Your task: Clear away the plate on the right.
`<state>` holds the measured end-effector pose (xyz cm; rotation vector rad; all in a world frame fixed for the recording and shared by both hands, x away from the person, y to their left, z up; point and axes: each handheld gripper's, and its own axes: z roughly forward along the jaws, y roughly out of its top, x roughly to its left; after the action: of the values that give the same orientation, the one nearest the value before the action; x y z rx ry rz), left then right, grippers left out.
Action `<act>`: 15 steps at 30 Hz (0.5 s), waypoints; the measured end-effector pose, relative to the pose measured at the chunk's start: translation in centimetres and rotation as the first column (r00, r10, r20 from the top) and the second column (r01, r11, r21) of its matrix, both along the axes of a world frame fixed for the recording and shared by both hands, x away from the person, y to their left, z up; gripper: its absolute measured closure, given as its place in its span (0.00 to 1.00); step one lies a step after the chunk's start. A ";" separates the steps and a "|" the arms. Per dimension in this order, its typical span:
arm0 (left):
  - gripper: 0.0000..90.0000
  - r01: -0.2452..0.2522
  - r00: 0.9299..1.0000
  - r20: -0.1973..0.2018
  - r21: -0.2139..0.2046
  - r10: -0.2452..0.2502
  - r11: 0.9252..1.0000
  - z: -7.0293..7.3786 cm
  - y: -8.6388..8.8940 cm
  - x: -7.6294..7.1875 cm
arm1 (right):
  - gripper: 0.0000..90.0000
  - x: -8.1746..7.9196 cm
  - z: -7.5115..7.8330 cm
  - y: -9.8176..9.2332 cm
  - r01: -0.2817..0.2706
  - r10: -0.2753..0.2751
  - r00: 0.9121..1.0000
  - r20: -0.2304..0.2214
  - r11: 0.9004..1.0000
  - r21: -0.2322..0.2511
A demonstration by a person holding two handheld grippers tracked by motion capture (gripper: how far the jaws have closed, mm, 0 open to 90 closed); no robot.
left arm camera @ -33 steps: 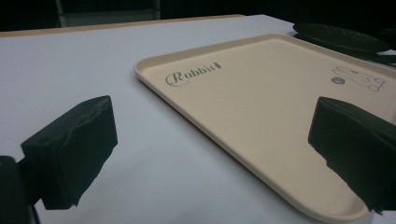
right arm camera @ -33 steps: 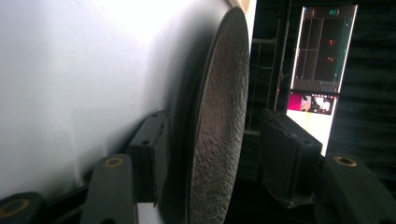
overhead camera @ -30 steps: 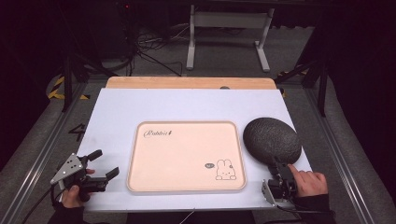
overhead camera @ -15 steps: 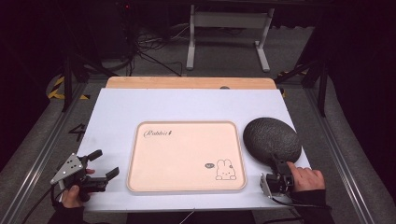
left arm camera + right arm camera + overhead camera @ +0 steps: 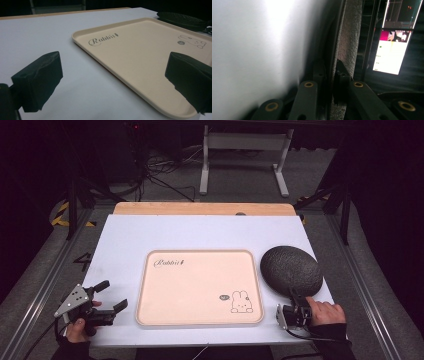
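Note:
A dark grey speckled dish (image 5: 291, 270) lies on the white table top, right of a beige tray (image 5: 200, 285) printed with "Rabbit" and a small rabbit. My right gripper (image 5: 294, 296) is at the dish's near rim. In the right gripper view its jaws have just been closing and now pinch the thin rim (image 5: 348, 37), so the right gripper (image 5: 332, 72) is shut on it. My left gripper (image 5: 112, 295) rests at the front left, open and holding nothing. In the left gripper view, that gripper (image 5: 113, 70) faces the tray (image 5: 140, 55) and the dish (image 5: 182, 20) beyond.
The white table top (image 5: 130, 240) has a wooden strip (image 5: 200, 208) along its far edge. Metal rails run down both sides of the table. A lit screen (image 5: 390, 50) shows past the dish in the right gripper view.
The right gripper's jaws have closed on the dish's near rim, and the right hand has shifted slightly. The left gripper, tray and dish have stayed in place.

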<state>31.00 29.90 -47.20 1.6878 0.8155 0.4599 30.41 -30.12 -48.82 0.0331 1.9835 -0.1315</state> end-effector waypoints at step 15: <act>0.02 -0.002 1.000 -0.001 0.000 0.002 1.000 0.0 0.0 0.0 | 0.94 -0.4 1.6 0.3 -0.004 0.004 0.999 0.041 1.000 -0.006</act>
<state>31.01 29.91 -47.20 1.6879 0.8181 0.4603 30.00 -29.79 -47.20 0.0277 1.9422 -0.1337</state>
